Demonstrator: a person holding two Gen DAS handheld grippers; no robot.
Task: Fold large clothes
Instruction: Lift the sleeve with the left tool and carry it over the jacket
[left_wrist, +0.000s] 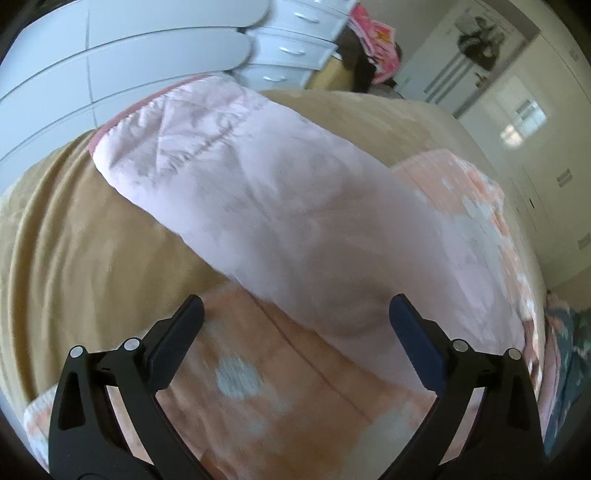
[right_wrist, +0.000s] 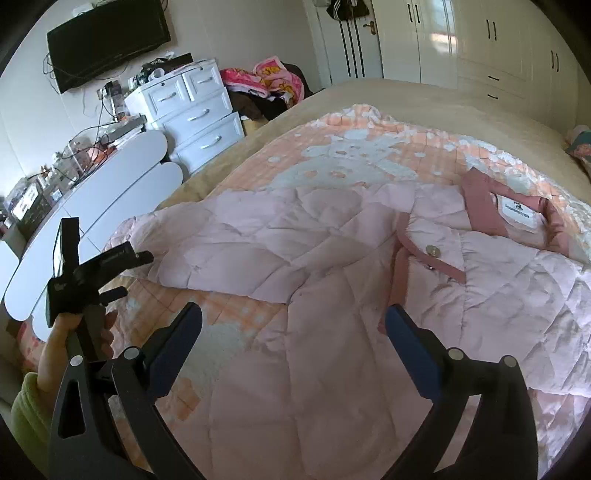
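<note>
- Bed carried everything: a tan cover with a peach patterned quilt on top, and the garment lay on that quilt, towards the bed's near edge.
- Pink quilted jacket was spread almost flat, front up, collar towards the right side of the bed; no body fold looked made yet, so most of the task seemed left.
- Sleeve stretched out sideways towards the bed's left edge, its cuff resting on the tan cover; it looked not yet folded in.
- Right gripper hovered above the jacket's lower body, jaws wide apart, holding nothing.
- Left gripper, held in a person's hand, hung over the sleeve with jaws wide apart and empty.
</note>
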